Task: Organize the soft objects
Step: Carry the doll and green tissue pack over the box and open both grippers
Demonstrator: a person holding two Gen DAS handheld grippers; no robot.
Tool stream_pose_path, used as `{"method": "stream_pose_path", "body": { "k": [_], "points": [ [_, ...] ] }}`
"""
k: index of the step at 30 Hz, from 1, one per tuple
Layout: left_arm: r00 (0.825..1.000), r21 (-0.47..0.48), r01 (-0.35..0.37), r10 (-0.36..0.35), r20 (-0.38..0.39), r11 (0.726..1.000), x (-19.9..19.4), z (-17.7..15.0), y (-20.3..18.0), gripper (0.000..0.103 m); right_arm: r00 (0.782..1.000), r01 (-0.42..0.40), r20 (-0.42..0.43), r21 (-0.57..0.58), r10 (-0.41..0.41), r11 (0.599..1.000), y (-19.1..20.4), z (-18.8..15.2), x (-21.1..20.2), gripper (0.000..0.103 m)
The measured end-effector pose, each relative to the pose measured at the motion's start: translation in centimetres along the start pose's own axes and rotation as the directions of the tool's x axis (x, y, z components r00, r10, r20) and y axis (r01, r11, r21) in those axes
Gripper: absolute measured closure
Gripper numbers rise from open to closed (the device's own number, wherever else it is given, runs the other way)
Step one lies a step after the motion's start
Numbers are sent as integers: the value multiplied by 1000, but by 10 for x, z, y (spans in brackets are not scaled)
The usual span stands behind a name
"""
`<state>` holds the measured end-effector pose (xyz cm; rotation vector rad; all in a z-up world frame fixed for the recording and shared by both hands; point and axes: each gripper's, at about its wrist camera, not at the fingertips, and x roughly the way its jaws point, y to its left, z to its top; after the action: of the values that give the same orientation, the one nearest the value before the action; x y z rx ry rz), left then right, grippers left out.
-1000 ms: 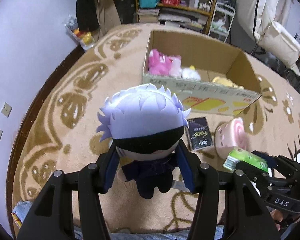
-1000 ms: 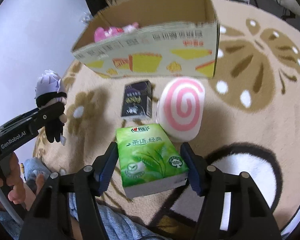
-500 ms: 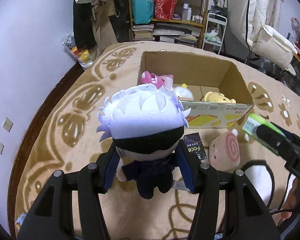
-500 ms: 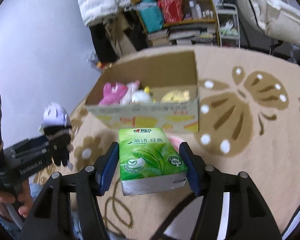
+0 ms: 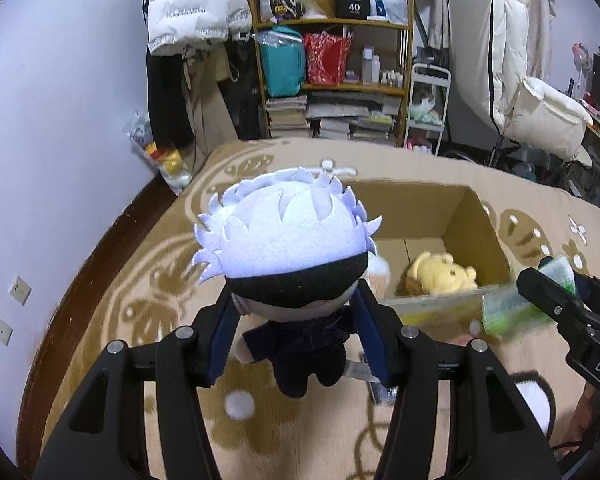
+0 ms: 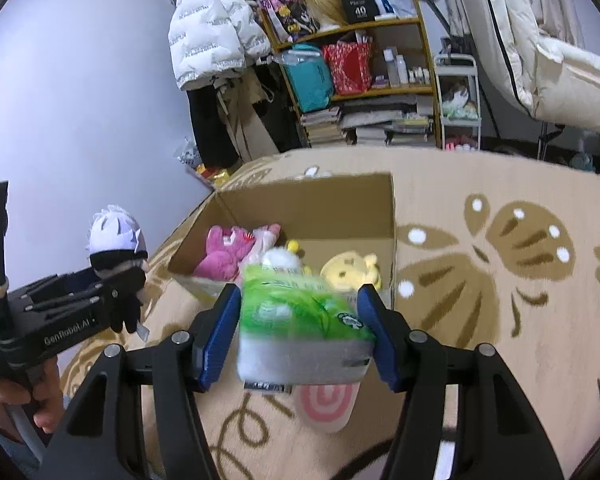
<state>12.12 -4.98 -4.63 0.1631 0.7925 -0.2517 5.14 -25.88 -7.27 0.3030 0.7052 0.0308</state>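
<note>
My left gripper (image 5: 296, 320) is shut on a white-haired plush doll (image 5: 288, 248) in dark clothes, held in the air just short of the open cardboard box (image 5: 472, 216). My right gripper (image 6: 300, 320) is shut on a green tissue pack (image 6: 300, 320), held above the box's near wall (image 6: 388, 216). The box holds a pink plush (image 6: 224, 252), a white plush (image 6: 280, 258) and a yellow plush (image 6: 352, 270). The doll and left gripper also show in the right wrist view (image 6: 116, 248). The tissue pack also shows in the left wrist view (image 5: 512, 304).
A pink spiral cushion (image 6: 328, 404) and a dark small box (image 5: 380, 390) lie on the patterned tan rug (image 6: 500, 280) in front of the cardboard box. A cluttered shelf (image 5: 332, 76), hanging coats and a wall stand behind.
Both grippers have risen and moved forward toward the box, carrying the doll and the tissue pack. The box now sits closer and lower in both views.
</note>
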Motion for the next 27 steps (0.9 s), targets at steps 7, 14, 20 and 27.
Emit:
{"method": "stream_pose_path", "body": {
  "k": [7,14,20,27],
  "points": [
    [999,13,-3,2,46,1000,9,26,-2,49,998,3,60,-16,-2,1000,-3,23,6,47],
    [995,47,-36,31,99,998,16,48,-7,49,995,-7,96,-14,8,1000,-6,50,12,47],
    [991,58,-23,15,132,998,25,57,-13,49,991,-7,132,-41,12,999,-8,75,16,47],
    [995,98,7,-16,98,995,41,53,-27,48,996,-17,89,-64,22,998,-12,77,39,47]
  ]
}}
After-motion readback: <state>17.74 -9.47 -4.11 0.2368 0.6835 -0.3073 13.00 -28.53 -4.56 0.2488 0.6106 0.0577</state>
